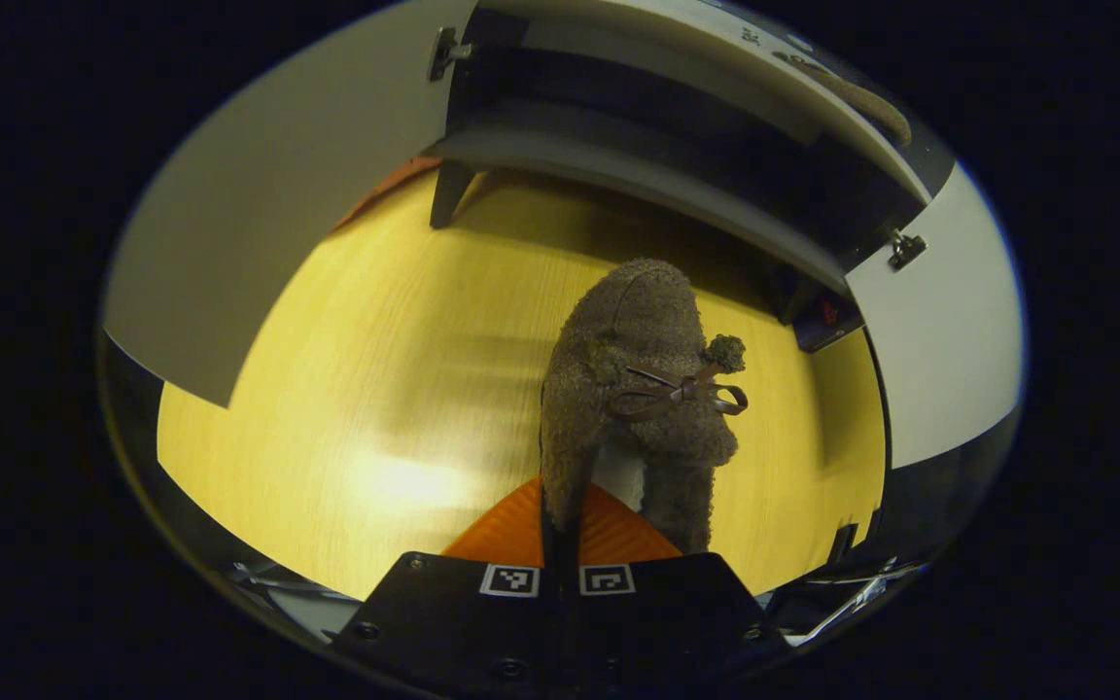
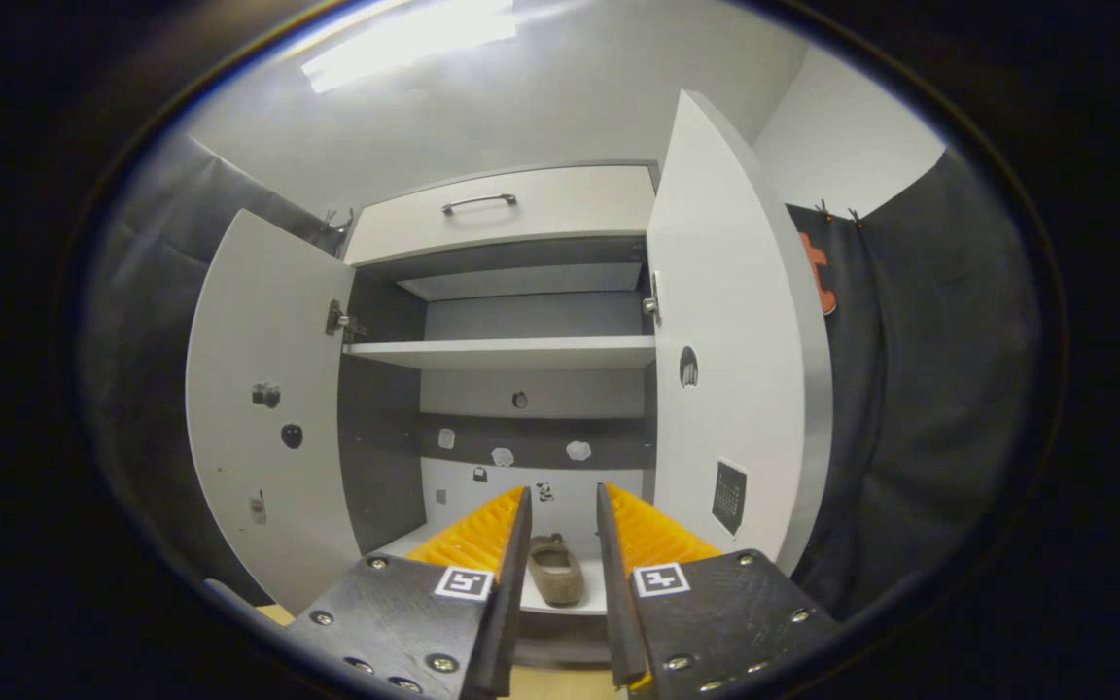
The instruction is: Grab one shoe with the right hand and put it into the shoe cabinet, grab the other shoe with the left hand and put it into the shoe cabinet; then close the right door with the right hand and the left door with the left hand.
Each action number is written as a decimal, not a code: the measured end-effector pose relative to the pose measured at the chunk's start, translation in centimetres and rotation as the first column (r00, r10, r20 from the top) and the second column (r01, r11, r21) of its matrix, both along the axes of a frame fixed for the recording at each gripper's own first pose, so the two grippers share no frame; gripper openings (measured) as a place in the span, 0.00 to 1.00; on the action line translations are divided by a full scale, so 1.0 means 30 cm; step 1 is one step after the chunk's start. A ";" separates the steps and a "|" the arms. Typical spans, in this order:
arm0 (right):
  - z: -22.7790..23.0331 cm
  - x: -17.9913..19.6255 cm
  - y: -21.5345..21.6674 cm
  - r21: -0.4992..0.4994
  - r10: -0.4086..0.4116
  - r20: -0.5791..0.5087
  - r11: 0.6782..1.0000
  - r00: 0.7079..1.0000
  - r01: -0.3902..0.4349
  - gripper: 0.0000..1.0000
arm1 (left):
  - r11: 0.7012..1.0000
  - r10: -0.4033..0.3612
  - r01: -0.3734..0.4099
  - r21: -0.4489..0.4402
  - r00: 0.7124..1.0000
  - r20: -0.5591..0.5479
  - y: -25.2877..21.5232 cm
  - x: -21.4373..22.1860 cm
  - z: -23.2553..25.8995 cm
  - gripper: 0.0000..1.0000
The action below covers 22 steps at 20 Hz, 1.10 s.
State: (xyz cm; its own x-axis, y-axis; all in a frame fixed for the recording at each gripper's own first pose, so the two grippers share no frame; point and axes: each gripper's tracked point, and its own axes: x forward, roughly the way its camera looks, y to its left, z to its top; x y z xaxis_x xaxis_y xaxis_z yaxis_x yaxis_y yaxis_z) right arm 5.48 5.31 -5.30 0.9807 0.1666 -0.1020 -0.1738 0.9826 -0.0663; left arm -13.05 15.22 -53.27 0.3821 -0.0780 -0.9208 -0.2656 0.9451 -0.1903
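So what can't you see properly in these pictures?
- Left gripper view: the shoe hides the left gripper fingertips, so the grip spot is hidden.
- Left gripper view: the cabinet inside is dark, its shelves unclear.
- Right gripper view: the shoe in the cabinet is small and partly behind the right gripper.
- Right gripper view: door stickers are too small.

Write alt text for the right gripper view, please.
The right gripper, open and holding nothing, faces a white shoe cabinet with both doors swung open. One brown shoe lies on the bottom shelf, seen between the fingers.
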 end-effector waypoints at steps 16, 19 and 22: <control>-0.040 -0.008 -0.029 0.071 -0.008 -0.041 0.997 0.999 0.011 0.38 | 0.999 -0.040 0.033 0.024 0.879 0.476 0.201 0.278 0.881 0.01; -0.051 -0.008 -0.047 0.075 -0.019 -0.052 0.997 0.998 0.023 0.38 | 0.998 -0.055 0.047 0.030 0.853 0.519 0.200 0.392 0.966 0.01; -0.047 -0.003 -0.075 0.078 -0.038 -0.050 0.996 0.998 0.041 0.38 | 0.998 -0.057 0.036 0.049 0.829 0.556 0.228 0.521 1.025 0.01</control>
